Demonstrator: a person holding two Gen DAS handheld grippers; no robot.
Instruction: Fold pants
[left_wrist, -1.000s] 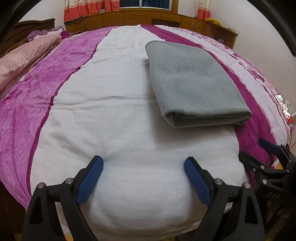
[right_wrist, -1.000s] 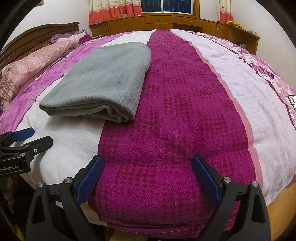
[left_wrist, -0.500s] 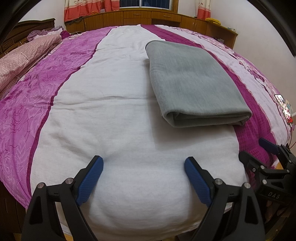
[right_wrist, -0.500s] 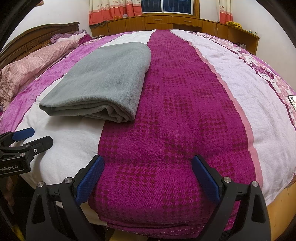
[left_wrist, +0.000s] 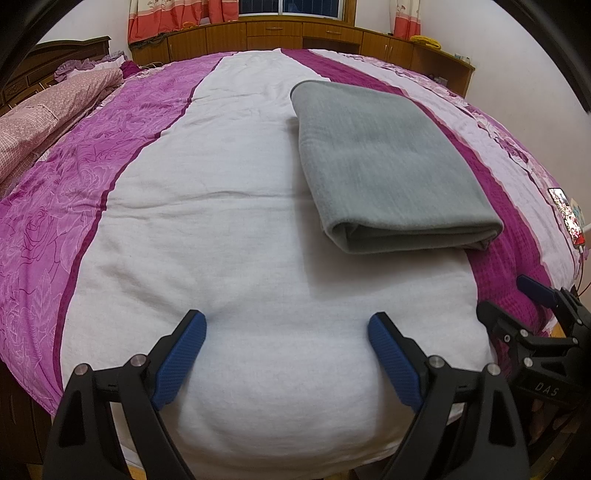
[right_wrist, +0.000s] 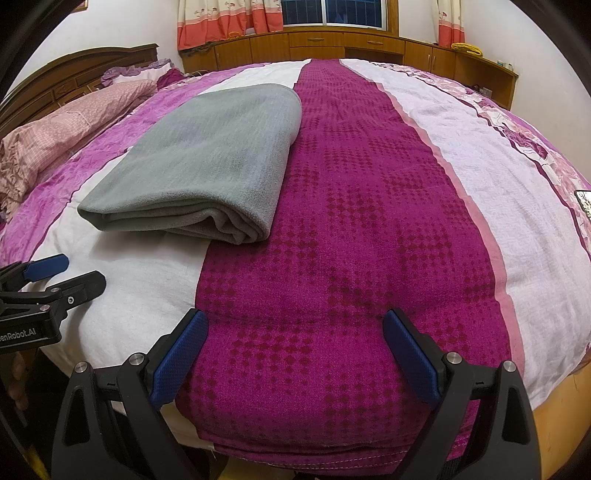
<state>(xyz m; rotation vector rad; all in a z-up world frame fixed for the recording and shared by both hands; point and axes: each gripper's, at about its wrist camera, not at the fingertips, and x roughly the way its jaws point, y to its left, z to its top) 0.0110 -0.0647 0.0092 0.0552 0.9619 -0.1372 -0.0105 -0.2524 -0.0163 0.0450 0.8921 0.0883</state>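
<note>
Already folded into a thick rectangle, the grey fleece pants (left_wrist: 384, 162) lay on the bed's striped magenta-and-white quilt (left_wrist: 221, 221), straddling the white and dark magenta bands, well back from the near edge. Left tool (left_wrist: 286, 354) and right tool (right_wrist: 295, 354) hovered apart and empty at that edge, with bare quilt between them and the pants.

Both views sit low at the foot edge of the bed (left_wrist: 229, 229), looking forward along it toward the window wall. The left wrist view faces the white stripe, with the right tool (left_wrist: 517, 299) at its right margin. The right wrist view, alongside, faces the magenta stripe, with the left tool (right_wrist: 70, 273) at its left margin. Both share the folded grey pants (left_wrist: 388, 166), near mid-bed.
</note>
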